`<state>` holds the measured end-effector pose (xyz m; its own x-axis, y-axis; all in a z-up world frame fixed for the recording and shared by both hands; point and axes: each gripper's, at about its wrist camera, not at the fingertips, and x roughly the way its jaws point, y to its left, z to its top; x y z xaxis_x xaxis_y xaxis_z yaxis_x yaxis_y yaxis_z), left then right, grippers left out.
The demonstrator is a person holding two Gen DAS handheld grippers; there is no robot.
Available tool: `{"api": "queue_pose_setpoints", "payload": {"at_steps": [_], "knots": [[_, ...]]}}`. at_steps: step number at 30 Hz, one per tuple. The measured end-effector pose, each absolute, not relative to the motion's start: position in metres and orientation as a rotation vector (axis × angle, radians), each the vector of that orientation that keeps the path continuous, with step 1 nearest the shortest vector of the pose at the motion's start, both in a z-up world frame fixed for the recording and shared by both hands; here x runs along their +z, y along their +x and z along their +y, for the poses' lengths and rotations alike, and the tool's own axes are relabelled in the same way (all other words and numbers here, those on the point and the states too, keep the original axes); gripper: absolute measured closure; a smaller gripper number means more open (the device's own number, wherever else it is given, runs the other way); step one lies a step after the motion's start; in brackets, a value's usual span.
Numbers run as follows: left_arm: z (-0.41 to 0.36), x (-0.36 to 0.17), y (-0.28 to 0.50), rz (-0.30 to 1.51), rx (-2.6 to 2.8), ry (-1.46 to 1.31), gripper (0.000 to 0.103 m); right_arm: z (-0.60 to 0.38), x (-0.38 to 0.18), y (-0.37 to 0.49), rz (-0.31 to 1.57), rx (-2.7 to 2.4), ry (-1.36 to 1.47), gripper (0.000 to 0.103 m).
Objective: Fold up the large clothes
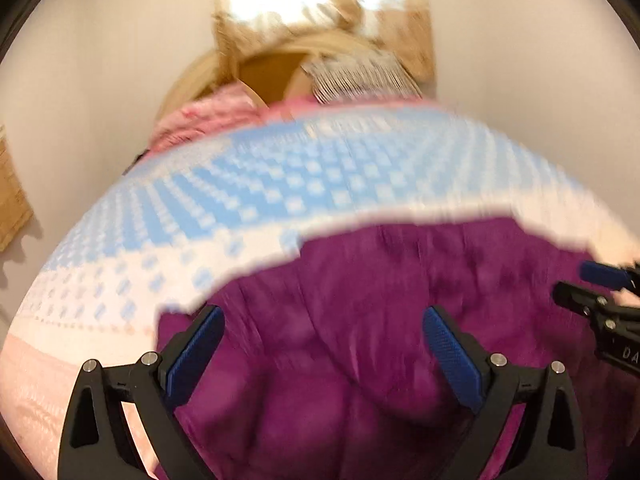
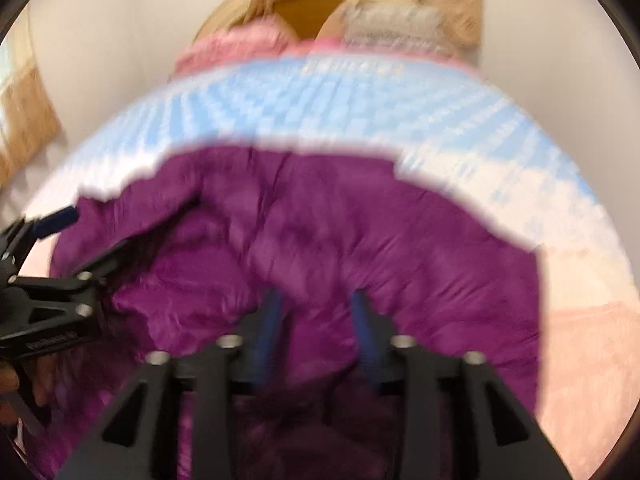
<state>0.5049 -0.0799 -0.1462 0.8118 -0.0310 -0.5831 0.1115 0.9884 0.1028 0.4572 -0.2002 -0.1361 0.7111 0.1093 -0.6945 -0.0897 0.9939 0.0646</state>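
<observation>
Currently left gripper [image 1: 324, 344] hangs spread above the purple garment [image 1: 340, 320], nothing between; right gripper [image 2: 318, 320] half-spread, fabric bulging between, grip uncertain, likely seeking a fold edge.

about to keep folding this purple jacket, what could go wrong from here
1. The left tool stands wide open over the purple jacket; closing there could pinch several puffy layers, not one edge.
2. The right tool is half closed with fabric bulging between its fingers, though blur hides whether it grips; a loose hold could slip on lifting.
3. The two tools sit close together, so they might collide, and both views are blurred.
</observation>
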Motion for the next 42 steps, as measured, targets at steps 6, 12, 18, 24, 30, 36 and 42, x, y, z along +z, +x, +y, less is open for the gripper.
{"api": "queue_pose_setpoints", "payload": {"at_steps": [6,12,18,24,30,36,42], "knots": [[-0.088,-0.128,0.575,0.651,0.049,0.048,0.003,-0.208,-0.119,0.516,0.753,0.002,0.152,0.043],[-0.116,-0.205,0.607,0.793,0.134,0.197,0.003,-0.186,-0.167,0.551,0.801,0.023,0.112,0.043],[-0.115,-0.226,0.609,0.844,0.118,0.163,0.003,-0.192,-0.192,0.548,0.859,0.019,0.134,0.042],[-0.115,-0.234,0.612,0.875,0.12,0.142,0.001,-0.188,-0.197,0.547,0.876,0.005,0.102,0.039],[-0.112,-0.235,0.613,0.881,0.117,0.136,0.001,-0.18,-0.201,0.555,0.89,-0.023,0.057,0.038],[-0.112,-0.235,0.613,0.884,0.117,0.135,0.001,-0.18,-0.203,0.558,0.894,-0.026,0.054,0.037],[-0.112,-0.235,0.613,0.886,0.116,0.132,0.001,-0.179,-0.204,0.56,0.896,-0.027,0.05,0.036]]}}
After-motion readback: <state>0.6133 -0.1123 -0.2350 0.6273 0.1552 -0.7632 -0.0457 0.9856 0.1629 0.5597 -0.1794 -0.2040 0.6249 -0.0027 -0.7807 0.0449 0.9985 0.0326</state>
